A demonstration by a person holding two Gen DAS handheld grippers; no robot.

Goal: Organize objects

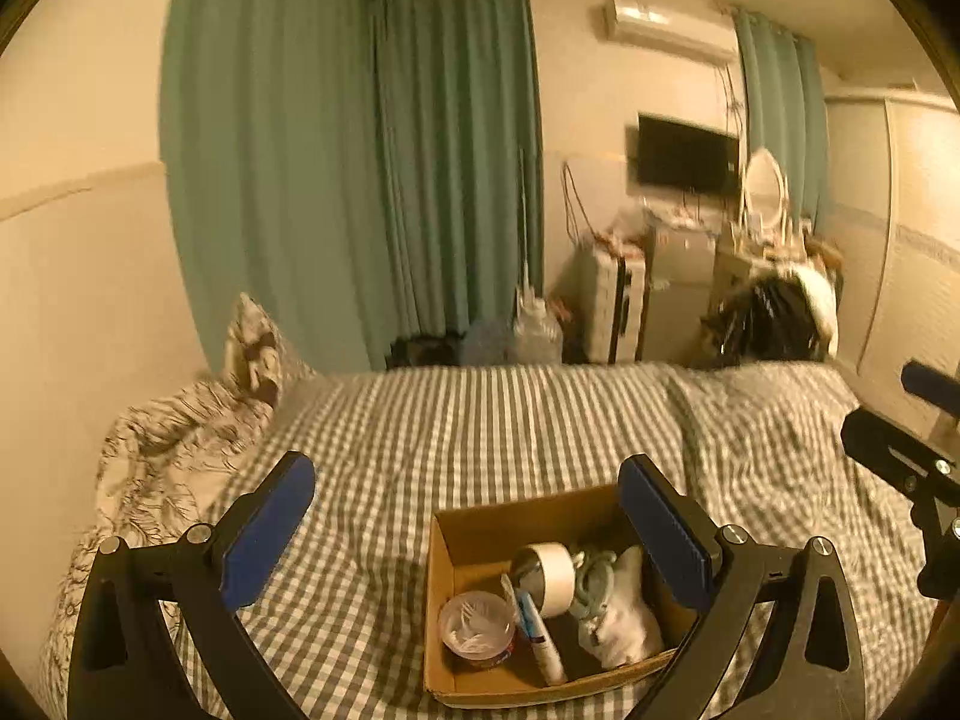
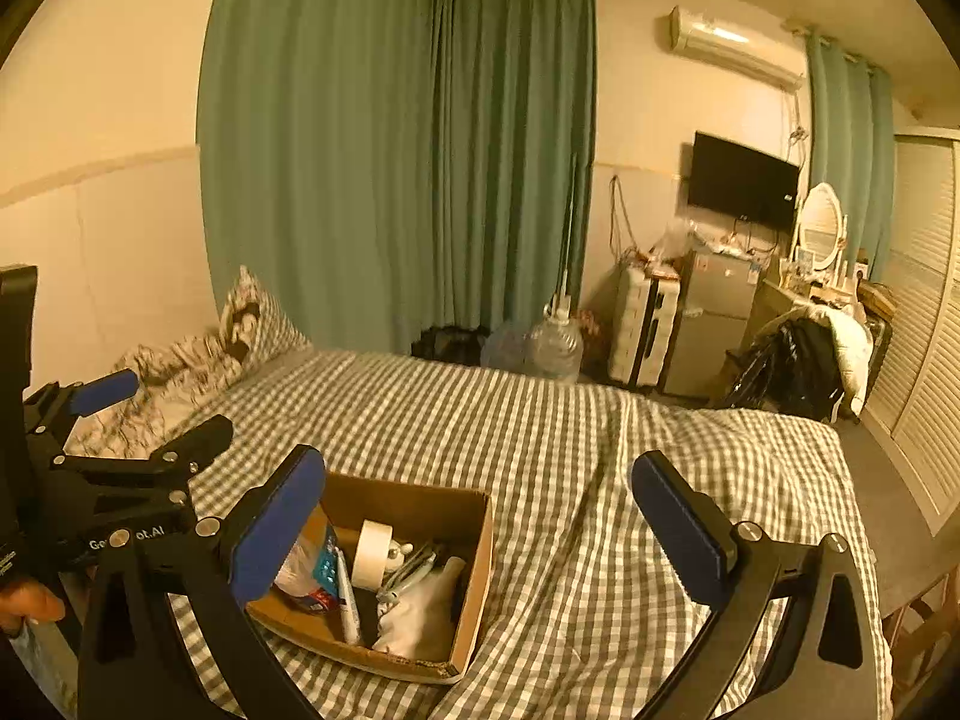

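We see a cardboard box (image 1: 474,531) sitting on a bed covered in a grey-and-white checked sheet (image 1: 480,420), at the lower centre of the left wrist view and lower left-centre of the right wrist view.

Box contents, as far as we can tell: a roll of white tape (image 1: 549,576) standing on edge near the middle; a round clear tub of cotton swabs (image 1: 477,627) in the near left corner; a white tube (image 1: 543,636) lying beside the tub; a bundle of pale green cord (image 1: 591,585); and some white crumpled material (image 1: 624,624) toward the right wall.

Left claw (image 1: 468,531): jaws spread wide, nothing between the blue pads (image 1: 267,531), held above the bed with the box showing between and below the fingers. No contact with the box that we can make out.

Right claw (image 2: 480,531): jaws likewise wide apart and empty, over the bed; the box lies under its left finger.

Each claw appears at the edge of the other's view. A patterned pillow (image 2: 252,324) lies at the left end of the bed. Green curtains (image 2: 390,150) fill the upper centre.
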